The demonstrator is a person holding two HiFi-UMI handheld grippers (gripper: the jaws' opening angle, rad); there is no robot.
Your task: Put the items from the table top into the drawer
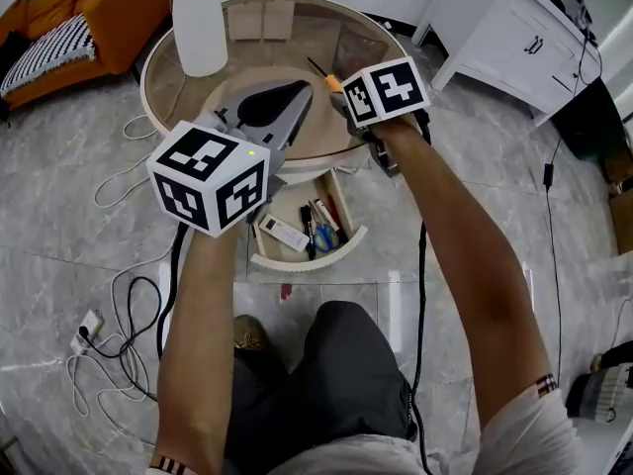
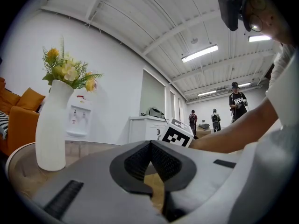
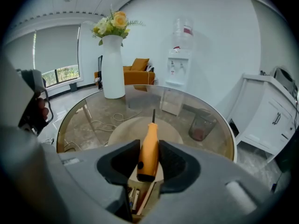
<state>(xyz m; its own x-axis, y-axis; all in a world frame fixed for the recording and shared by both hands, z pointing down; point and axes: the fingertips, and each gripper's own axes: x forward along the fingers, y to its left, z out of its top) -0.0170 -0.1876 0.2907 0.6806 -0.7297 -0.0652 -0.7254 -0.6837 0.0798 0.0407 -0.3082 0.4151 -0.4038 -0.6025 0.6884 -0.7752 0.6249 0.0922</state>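
Right gripper view gives the clearest answer on the step in hand: your right gripper (image 3: 148, 149) has its two dark ribbed pads closed on both sides of the orange handle of the screwdriver (image 3: 148, 154), whose thin black shaft points to 12 o'clock across the table top. I judge this to be the picking step, with the grasp made and the carrying not yet begun; whether the tool rests on the glass or is already lifted I cannot tell. In the head view the tool is toward 3 o'clock from the table's middle. The open drawer (image 1: 297, 261) lies at 6 o'clock, under the table edge, with a white remote control (image 1: 284, 233), blue-handled scissors (image 1: 322, 237) and some pens (image 1: 318, 213) inside. The next move, as I read it, calls for you to raise the tool, bring it back toward you and lower it into a free part of the drawer, keeping the shaft away from the curved front wall. The handle looks like smooth rounded plastic, so it may turn between the pads under a light grip. The table (image 1: 326, 30) is round, with a hard glossy glass top over a pale disc. A tall white matte vase (image 1: 198, 23) at 10 o'clock stands well apart. Your left gripper (image 2: 150, 143) has its jaw tips together with nothing between them, level over the near side of the table.
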